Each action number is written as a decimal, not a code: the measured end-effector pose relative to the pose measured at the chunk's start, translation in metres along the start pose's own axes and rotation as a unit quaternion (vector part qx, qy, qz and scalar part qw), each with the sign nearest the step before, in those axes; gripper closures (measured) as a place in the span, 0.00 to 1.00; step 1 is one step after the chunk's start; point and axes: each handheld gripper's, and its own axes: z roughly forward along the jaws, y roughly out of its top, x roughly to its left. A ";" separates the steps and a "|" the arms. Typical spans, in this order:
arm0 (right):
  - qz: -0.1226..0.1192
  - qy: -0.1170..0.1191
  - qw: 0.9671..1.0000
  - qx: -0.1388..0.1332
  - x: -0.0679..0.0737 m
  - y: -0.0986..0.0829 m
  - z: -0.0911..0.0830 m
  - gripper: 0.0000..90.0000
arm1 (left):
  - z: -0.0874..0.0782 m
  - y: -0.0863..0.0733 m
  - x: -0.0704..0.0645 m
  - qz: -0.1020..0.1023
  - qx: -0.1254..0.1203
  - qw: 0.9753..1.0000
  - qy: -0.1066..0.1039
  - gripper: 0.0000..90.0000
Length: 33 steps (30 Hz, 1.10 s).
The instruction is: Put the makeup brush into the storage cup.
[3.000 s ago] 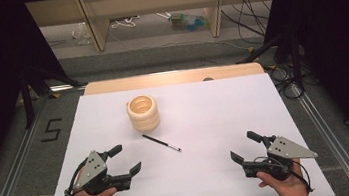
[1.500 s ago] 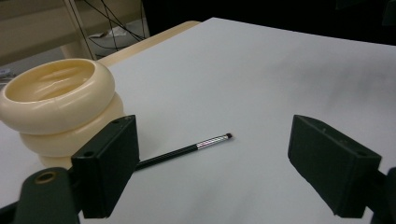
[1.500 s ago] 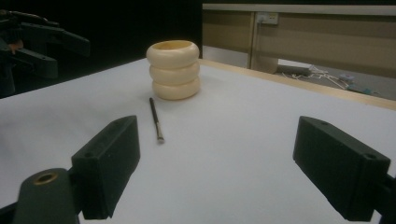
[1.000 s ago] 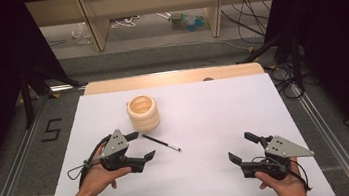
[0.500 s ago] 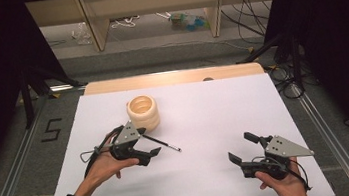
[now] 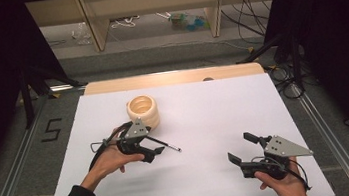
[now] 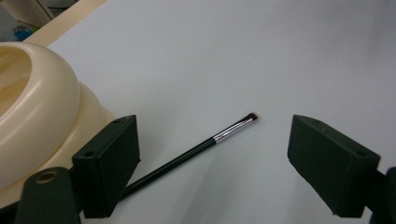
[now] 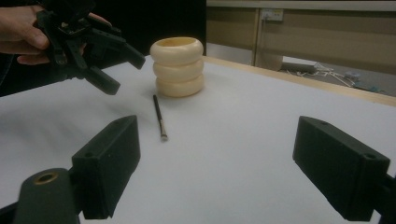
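The left gripper [image 6: 149, 144], jaws apart, straddles the thin brush [image 7: 205, 145] just beside the cream ringed holder [image 6: 143, 111]; the right gripper [image 6: 243, 149], jaws apart, sits well apart from the holder

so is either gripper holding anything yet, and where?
Nothing held. Left gripper is open above the brush, jaws not closed on it; right gripper is open and empty.
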 end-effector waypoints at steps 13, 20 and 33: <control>0.000 -0.002 1.000 -0.002 -0.001 0.000 0.000 0.18 | 0.014 0.008 0.006 0.015 0.027 0.999 -0.012 0.20; 0.000 -0.001 1.000 -0.003 -0.001 0.000 0.000 0.18 | 0.019 0.012 0.005 0.029 0.048 0.998 -0.016 0.20; -0.002 -0.003 1.000 0.001 -0.001 0.000 0.000 0.18 | 0.032 0.026 0.014 0.051 0.094 0.994 -0.030 0.22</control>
